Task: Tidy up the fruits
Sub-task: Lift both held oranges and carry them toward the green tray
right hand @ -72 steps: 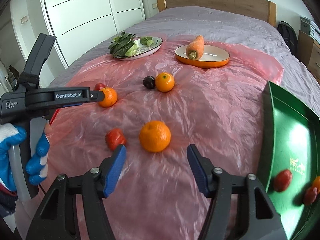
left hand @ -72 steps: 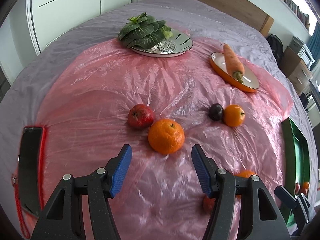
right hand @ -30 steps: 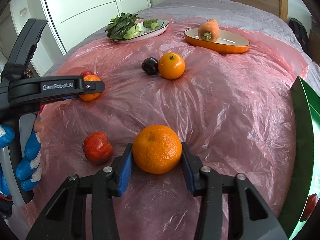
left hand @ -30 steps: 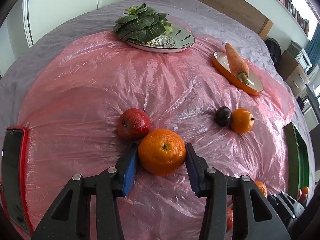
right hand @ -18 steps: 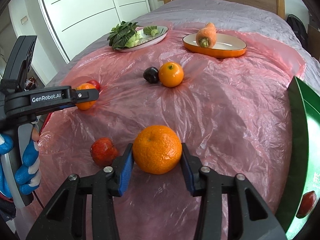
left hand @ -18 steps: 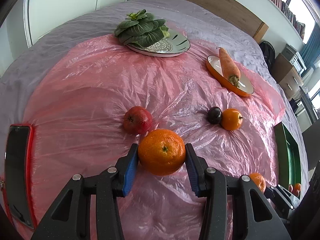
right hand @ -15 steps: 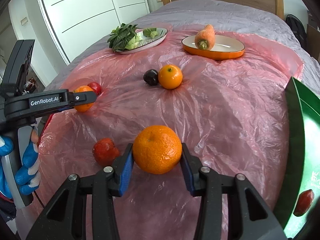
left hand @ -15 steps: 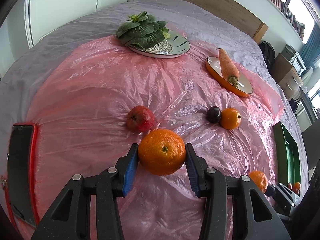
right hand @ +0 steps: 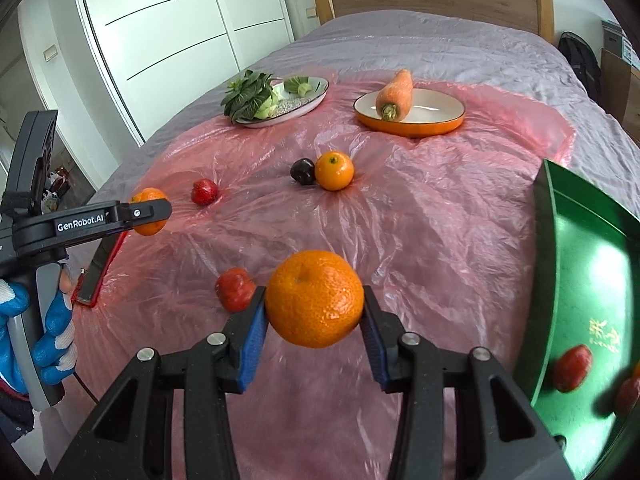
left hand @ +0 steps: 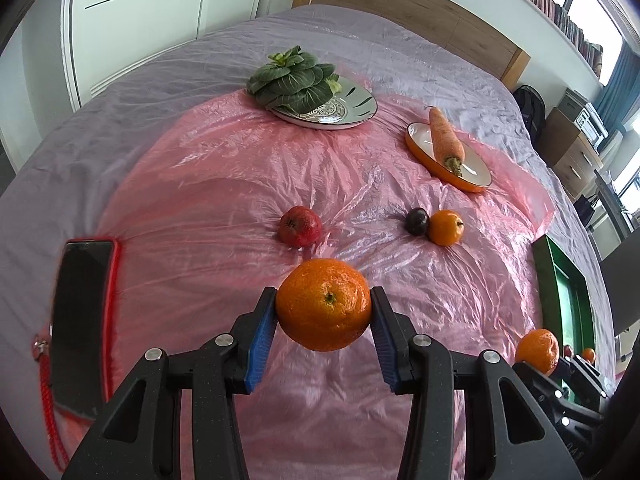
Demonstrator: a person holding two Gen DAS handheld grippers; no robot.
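My left gripper (left hand: pixel 324 306) is shut on an orange (left hand: pixel 324 305) and holds it above the pink sheet. My right gripper (right hand: pixel 314 300) is shut on a second orange (right hand: pixel 315 299), also lifted. The left gripper and its orange (right hand: pixel 147 211) show at the left of the right wrist view. On the sheet lie a red apple (left hand: pixel 300 227), a dark plum (left hand: pixel 417 221) touching a small orange (left hand: pixel 446 227), and a red fruit (right hand: pixel 235 289) by my right gripper. The green tray (right hand: pixel 580 280) at the right holds red fruits (right hand: pixel 572 367).
A plate of leafy greens (left hand: pixel 296 88) and an orange dish with a carrot (left hand: pixel 446 146) stand at the back of the bed. A phone in a red case (left hand: pixel 82 312) lies at the left. Pink plastic sheet (right hand: pixel 440 220) covers the bed.
Both grippers closed on their oranges and lifted them off the sheet. The views have since risen and pulled back a little.
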